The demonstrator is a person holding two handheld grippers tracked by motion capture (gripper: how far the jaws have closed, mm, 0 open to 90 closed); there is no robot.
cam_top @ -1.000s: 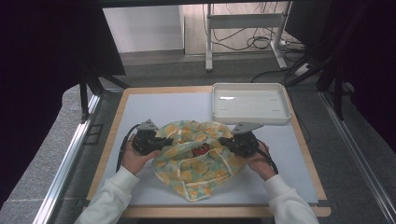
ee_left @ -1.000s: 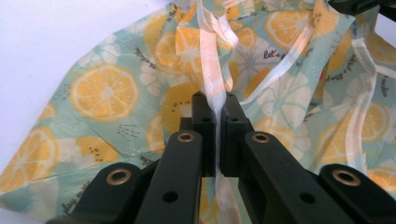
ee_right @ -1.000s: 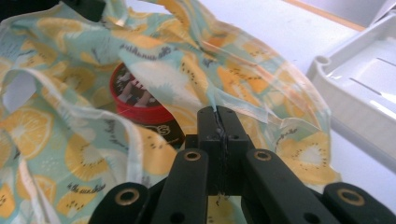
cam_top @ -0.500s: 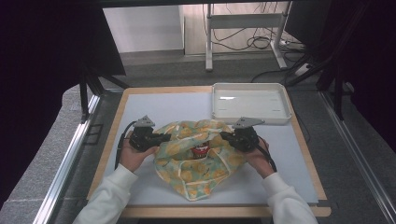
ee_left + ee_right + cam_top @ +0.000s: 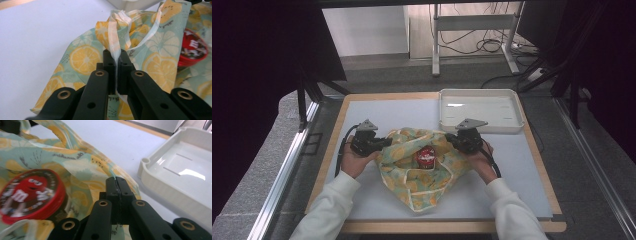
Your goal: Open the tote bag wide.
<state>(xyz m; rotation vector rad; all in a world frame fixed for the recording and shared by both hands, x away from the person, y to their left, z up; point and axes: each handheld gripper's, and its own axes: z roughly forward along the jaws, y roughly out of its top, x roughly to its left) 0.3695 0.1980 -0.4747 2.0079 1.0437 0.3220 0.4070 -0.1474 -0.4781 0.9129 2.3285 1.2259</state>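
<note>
Both tongs point(image 5: 116, 58) clamped on bag point(image 5: 82, 58)

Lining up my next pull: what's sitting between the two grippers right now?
In the high view, the lemon-print bag spans from the left gripper to the right gripper, with a red-lidded tin in its opening.

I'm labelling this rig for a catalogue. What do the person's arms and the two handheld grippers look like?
White long sleeves cover both forearms. The left gripper and right gripper are black, each topped by a grey three-cornered plate and trailing a black cable. Their jaws have brass-coloured rivets and blocky black pads.
</note>
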